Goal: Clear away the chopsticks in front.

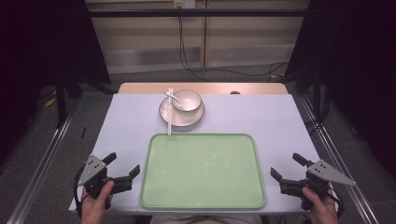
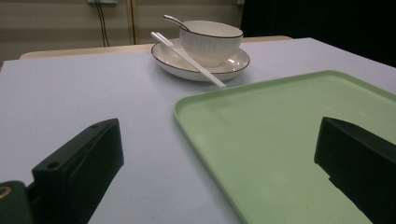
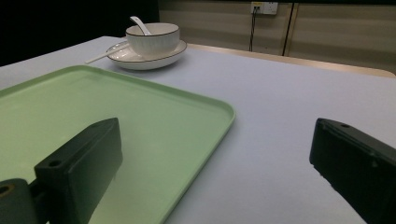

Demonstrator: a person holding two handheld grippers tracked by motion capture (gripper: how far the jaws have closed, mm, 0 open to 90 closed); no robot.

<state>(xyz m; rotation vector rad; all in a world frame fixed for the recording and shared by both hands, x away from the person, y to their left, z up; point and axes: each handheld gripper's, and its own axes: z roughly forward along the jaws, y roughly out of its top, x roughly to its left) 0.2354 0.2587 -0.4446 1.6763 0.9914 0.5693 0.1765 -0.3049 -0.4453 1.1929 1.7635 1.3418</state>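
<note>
Both grippers, left point(image 1: 124, 167) and right point(image 1: 285, 168), gape wide and empty beside green tray point(image 1: 202, 171); bowl point(image 1: 187, 100) sits on saucer point(image 1: 180, 115) beyond: approach low, avoid chopsticks point(image 1: 170, 112).

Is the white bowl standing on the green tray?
No, the white ceramic bowl stands on a round white plate beyond the far edge of the green plastic tray, which holds nothing.

- Between the left gripper's point(image 1: 125, 164) wide-apart fingers point(image 2: 77, 161): bare table point(image 1: 130, 121), tray point(image 1: 201, 205) rim.
- Right gripper point(image 1: 286, 165), fingers point(image 3: 79, 161) wide: likewise.
- Ahead of both: bowl point(image 1: 186, 100), plate point(image 1: 181, 117), chopsticks point(image 1: 169, 112), spoon point(image 1: 172, 96) at the far edge.
</note>
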